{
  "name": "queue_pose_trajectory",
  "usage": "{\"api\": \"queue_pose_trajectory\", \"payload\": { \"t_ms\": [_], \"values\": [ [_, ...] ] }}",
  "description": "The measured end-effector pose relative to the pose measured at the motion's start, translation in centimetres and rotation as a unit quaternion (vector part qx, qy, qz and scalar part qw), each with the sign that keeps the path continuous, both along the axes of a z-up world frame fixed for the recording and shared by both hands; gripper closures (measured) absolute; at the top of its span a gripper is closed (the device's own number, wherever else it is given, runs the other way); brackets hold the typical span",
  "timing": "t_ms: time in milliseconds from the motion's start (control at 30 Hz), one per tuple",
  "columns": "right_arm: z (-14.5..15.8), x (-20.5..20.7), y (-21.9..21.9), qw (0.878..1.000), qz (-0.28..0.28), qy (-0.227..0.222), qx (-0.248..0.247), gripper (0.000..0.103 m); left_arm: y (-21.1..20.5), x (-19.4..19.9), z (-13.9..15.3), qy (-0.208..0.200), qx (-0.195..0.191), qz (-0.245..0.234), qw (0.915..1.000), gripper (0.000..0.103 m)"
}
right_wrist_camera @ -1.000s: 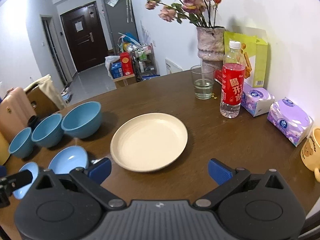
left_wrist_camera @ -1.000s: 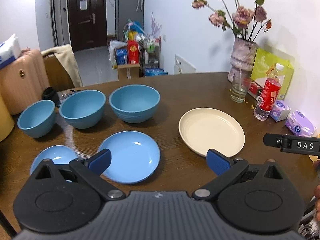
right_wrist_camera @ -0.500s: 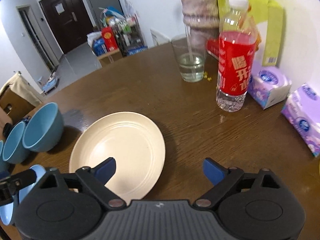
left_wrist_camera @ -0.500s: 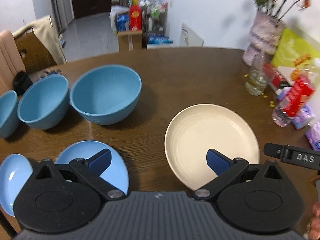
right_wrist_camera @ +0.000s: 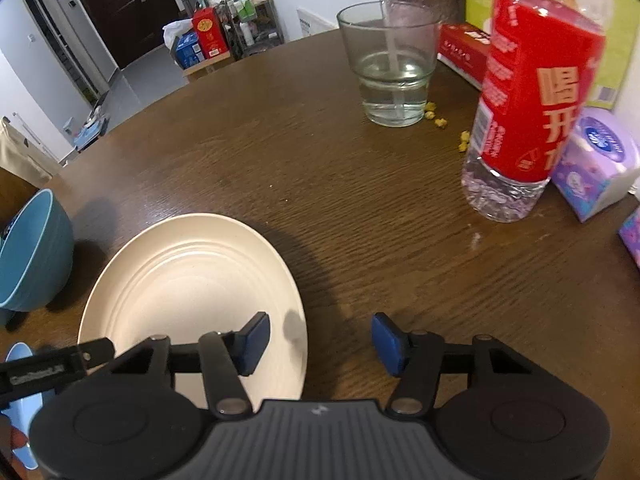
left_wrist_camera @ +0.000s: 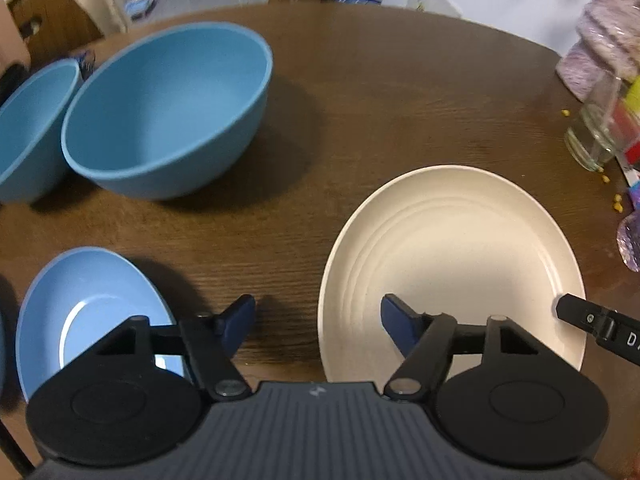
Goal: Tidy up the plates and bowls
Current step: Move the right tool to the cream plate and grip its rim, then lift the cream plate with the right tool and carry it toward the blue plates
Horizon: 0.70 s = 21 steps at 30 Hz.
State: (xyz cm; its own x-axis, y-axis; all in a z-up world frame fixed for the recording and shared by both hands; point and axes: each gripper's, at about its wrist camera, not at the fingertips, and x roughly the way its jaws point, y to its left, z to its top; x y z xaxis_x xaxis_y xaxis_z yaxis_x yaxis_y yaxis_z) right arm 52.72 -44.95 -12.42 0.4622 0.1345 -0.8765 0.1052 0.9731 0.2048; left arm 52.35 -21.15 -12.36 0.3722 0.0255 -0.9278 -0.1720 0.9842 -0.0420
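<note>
- The cream plate [left_wrist_camera: 452, 264] is round and shallow, with faint concentric rings inside and nothing on it; it lies flat on the near right part of the brown table [left_wrist_camera: 360, 100] in the left wrist view, and at near left [right_wrist_camera: 192, 292] in the right wrist view.
- The left gripper [left_wrist_camera: 318, 320] is spread wide and holds nothing; its two blue pads sit on either side of the plate's left rim, the right pad over the plate and the left pad over bare wood (whether either pad touches anything cannot be told).
- The right gripper [right_wrist_camera: 320, 340] is also wide apart and empty, straddling the plate's right rim, with the left pad over the plate and the right pad over the table.
- A blue plate [left_wrist_camera: 80, 312] lies at near left, apart from the cream one and partly under the left gripper's body.
- A large blue bowl [left_wrist_camera: 168, 108] stands upright at far left, and a second blue bowl [left_wrist_camera: 28, 128] stands just beside it at the frame edge.
- At far right stand a glass [right_wrist_camera: 390, 68] with some water, a bottle [right_wrist_camera: 528, 120] with a red label (near the glass, not touching), and purple tissue packs [right_wrist_camera: 596, 164] just beside the bottle.
- Small yellow bits [right_wrist_camera: 438, 120] lie on the table between glass and bottle.
</note>
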Motion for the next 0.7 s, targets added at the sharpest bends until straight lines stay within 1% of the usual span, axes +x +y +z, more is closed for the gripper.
{"api": "queue_pose_trajectory", "payload": {
  "t_ms": [33,67,133,200,233,267,300,333,367,433,600,700],
  "values": [
    [-0.2,0.2,0.1,1.000,0.002,0.003,0.001,0.058,0.2,0.1,-0.2,0.003,-0.003,0.005,1.0000,0.035],
    [-0.3,0.4,0.1,1.000,0.005,0.006,0.002,0.060,0.3,0.2,-0.3,0.002,-0.006,0.009,0.9999,0.036],
    [-0.5,0.8,0.1,1.000,0.007,0.012,0.004,0.068,0.5,0.3,-0.3,0.000,-0.006,0.014,0.9999,0.038],
    [-0.6,1.0,0.1,1.000,0.009,0.010,0.010,0.072,0.4,0.4,-0.3,-0.002,-0.008,0.016,0.9998,0.043],
    [-0.6,1.1,0.0,1.000,0.011,0.009,0.016,0.078,0.3,0.5,-0.2,-0.003,-0.011,0.015,0.9998,0.048],
    [-0.6,1.1,0.0,1.000,0.013,0.009,0.023,0.081,0.3,0.4,-0.1,-0.004,-0.015,0.013,0.9998,0.056],
    [-0.6,1.2,0.1,0.999,0.015,0.008,0.032,0.088,0.2,0.4,0.0,-0.005,-0.020,0.011,0.9997,0.061],
    [-0.7,1.2,0.2,0.999,0.016,0.007,0.039,0.092,0.0,0.4,0.1,-0.007,-0.028,0.007,0.9996,0.075],
    [-0.7,1.2,0.3,0.999,0.016,0.004,0.037,0.092,-0.3,0.6,0.3,-0.006,-0.037,0.004,0.9993,0.078],
    [-0.7,1.1,0.4,0.999,0.016,-0.002,0.034,0.092,-0.4,0.4,0.4,-0.007,-0.032,0.004,0.9994,0.078],
    [-0.6,0.2,-0.3,0.998,0.012,-0.018,0.055,0.095,-0.3,-0.2,0.8,-0.011,-0.031,0.005,0.9994,0.078],
    [-0.1,-0.7,-0.4,0.998,0.011,-0.031,0.056,0.097,-0.4,-0.8,1.3,-0.018,-0.025,-0.001,0.9995,0.078]
  ]
}}
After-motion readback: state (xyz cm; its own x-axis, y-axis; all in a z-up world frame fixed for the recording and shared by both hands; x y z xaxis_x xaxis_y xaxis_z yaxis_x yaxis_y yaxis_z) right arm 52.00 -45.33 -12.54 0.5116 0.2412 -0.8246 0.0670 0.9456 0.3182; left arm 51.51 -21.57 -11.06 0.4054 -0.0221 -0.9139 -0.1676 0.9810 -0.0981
